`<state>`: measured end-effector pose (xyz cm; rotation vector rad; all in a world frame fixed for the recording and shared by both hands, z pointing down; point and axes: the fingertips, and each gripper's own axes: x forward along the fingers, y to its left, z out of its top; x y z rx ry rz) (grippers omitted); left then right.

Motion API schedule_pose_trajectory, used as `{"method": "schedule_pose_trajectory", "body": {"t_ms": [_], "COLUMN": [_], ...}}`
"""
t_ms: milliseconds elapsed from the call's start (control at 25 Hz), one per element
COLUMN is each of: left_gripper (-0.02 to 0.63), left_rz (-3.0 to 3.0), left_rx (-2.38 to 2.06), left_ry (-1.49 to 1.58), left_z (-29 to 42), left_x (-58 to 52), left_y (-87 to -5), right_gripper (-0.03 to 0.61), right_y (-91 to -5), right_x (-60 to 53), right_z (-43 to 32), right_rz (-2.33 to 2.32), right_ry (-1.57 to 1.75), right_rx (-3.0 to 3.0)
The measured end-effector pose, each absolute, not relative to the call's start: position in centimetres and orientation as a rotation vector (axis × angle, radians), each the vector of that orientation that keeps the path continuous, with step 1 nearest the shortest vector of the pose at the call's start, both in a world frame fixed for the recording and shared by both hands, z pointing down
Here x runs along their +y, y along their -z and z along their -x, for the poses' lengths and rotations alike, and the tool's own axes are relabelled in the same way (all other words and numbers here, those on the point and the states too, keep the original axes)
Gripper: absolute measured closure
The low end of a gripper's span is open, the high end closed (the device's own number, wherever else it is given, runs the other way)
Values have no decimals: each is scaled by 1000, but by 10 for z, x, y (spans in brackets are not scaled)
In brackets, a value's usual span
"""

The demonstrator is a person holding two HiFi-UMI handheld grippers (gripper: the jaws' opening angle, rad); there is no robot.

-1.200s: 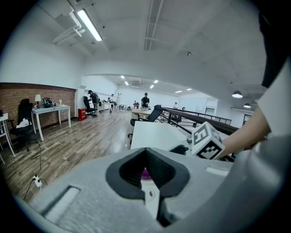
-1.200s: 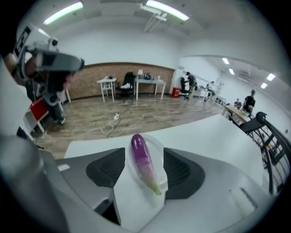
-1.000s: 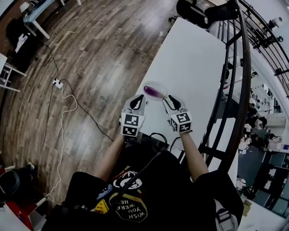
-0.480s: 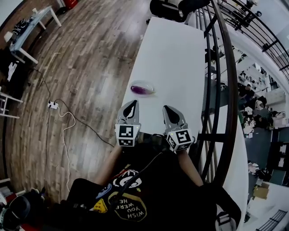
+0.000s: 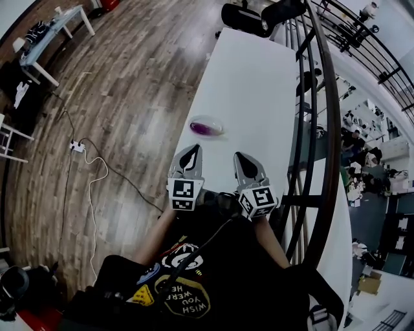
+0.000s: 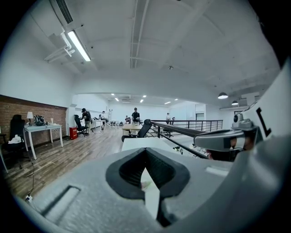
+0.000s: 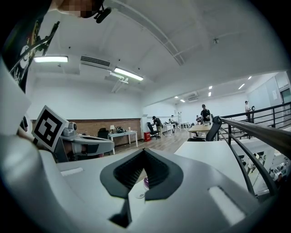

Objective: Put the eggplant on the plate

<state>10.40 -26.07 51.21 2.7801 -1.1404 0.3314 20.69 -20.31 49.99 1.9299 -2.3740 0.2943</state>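
Observation:
A purple eggplant lies on a small clear plate near the left edge of the long white table. Both grippers hover apart from it, over the table's near end close to my body. My left gripper has its jaws together with nothing between them, and so does my right gripper. In the right gripper view a sliver of the eggplant shows through the hollow below the meeting tips. In the left gripper view the tips meet too.
A black railing runs along the table's right side. An office chair stands at the far end. A wooden floor with a white cable and power strip lies to the left. People stand far off.
Both grippers have drawn back from either side of the plate toward my body and risen. The eggplant stays on the plate. Over the last half second little has moved.

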Motion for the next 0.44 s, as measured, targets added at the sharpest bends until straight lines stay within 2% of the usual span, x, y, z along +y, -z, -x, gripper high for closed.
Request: {"method": "schedule_pose_trajectory", "body": {"t_ms": [440], "left_gripper": [609], "left_rz": [-2783], "left_rx": [-1140], "left_ry": [-338], "left_z": [-103], "left_x": [-262], "left_y": [-515], "right_gripper": [577], "right_y": [-503], "right_x": [-211], "right_z": [-197], "right_rz": [-1886], "right_ry": [-310], "right_rx": [-2403]}}
